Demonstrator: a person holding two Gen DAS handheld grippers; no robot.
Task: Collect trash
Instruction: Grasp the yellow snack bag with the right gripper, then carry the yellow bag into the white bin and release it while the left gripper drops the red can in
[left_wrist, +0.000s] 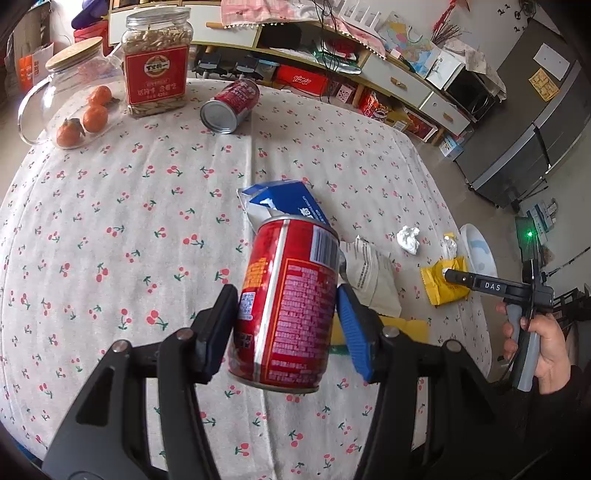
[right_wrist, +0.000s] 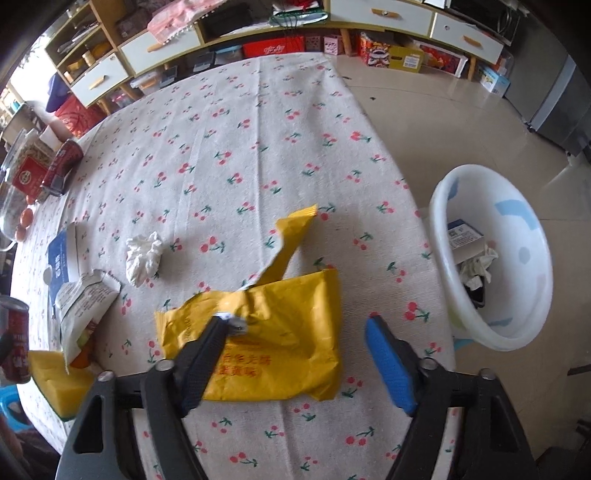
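My left gripper is shut on a red drink can and holds it above the cherry-print tablecloth. The can also shows at the left edge of the right wrist view. My right gripper is open over a torn yellow wrapper on the table; it also shows in the left wrist view with the wrapper. A second red can lies on its side far back. A crumpled tissue, a blue carton and a white packet lie between. A white basin holds trash beside the table.
A nut jar, a glass jar with a cork lid and oranges stand at the far left. A yellow sponge lies near the table edge. Shelves and boxes line the back wall. A fridge stands right.
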